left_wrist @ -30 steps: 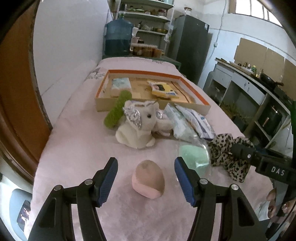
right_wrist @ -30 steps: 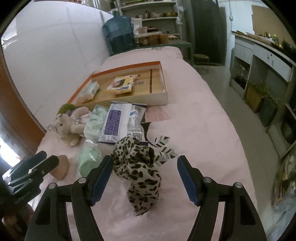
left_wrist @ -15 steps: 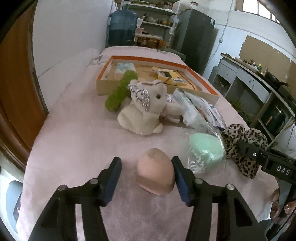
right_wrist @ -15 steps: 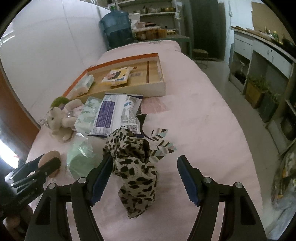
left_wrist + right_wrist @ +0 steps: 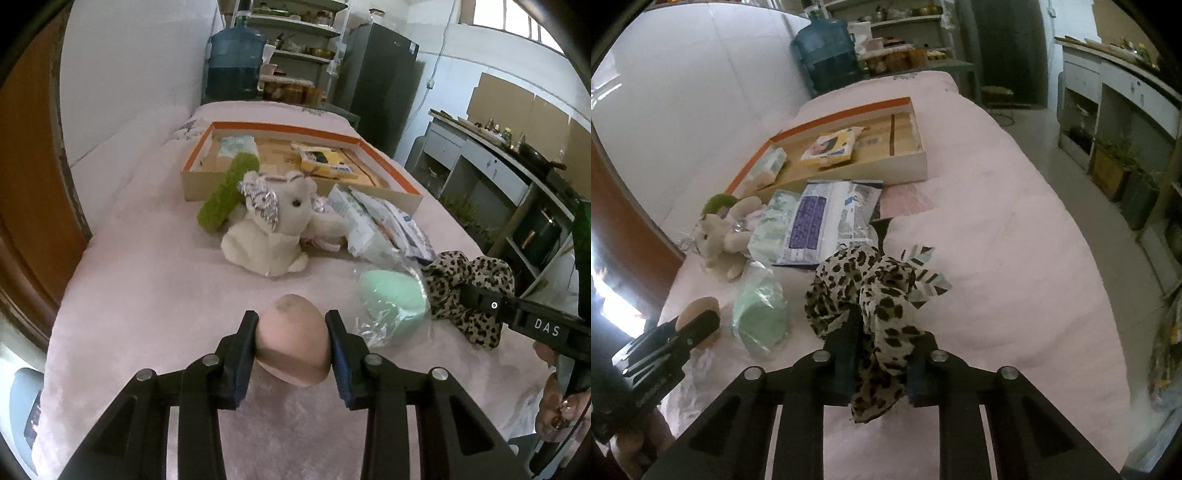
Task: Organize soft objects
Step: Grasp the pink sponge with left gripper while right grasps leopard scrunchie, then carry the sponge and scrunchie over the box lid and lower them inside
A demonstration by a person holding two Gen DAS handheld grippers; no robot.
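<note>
Two grabs land together — left tool (image 5: 291,334) clamps the pink sponge (image 5: 291,343), right tool (image 5: 877,363) pinches the leopard scarf (image 5: 871,295); next, lift toward the far box (image 5: 916,162).

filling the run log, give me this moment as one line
left gripper: closing on pink sponge | right gripper: shut on leopard cloth | both items on bed
</note>
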